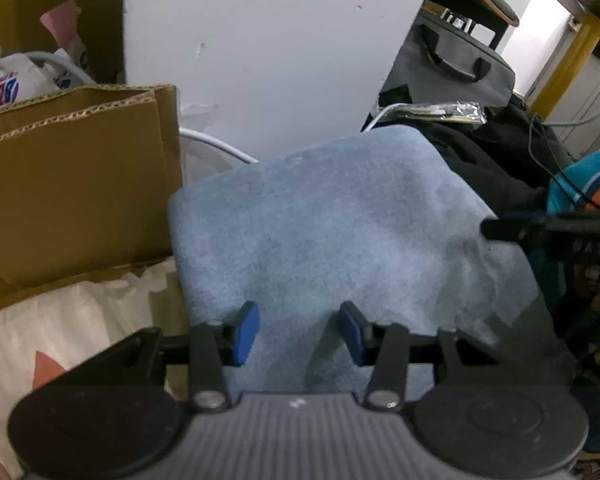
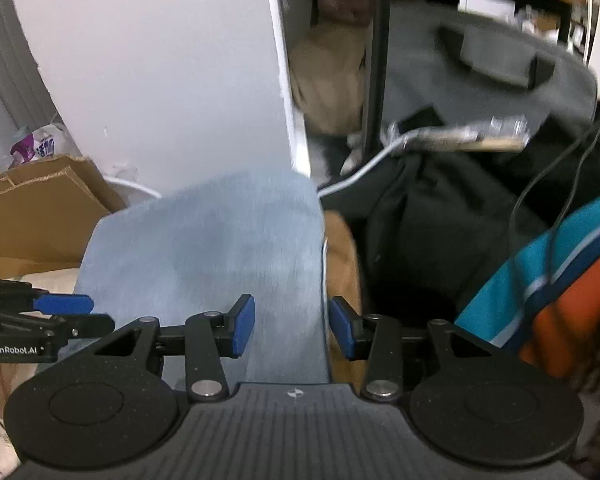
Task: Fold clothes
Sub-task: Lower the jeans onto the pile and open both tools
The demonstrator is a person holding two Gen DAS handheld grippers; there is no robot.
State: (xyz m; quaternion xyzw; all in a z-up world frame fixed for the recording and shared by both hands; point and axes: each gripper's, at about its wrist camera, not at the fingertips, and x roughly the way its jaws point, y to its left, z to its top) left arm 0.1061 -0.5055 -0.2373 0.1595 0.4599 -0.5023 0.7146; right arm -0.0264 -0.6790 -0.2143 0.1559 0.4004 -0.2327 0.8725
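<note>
Both tools are released, the left tool (image 1: pixel 298 330) and right tool (image 2: pixel 290 326) poised with jaws apart over the near edge of the folded blue garment (image 1: pixel 340 232), which lies flat beside the cardboard box (image 1: pixel 72 184), likely so it settles squared.

Cluttered storage corner: cardboard boxes (image 1: pixel 72 184), grey laptop bag (image 1: pixel 452 68), loose cables (image 2: pixel 364 168), white wall (image 1: pixel 260 48).

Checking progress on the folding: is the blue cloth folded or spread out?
Folded: the blue cloth lies as a compact rectangle with rounded, doubled edges.
</note>
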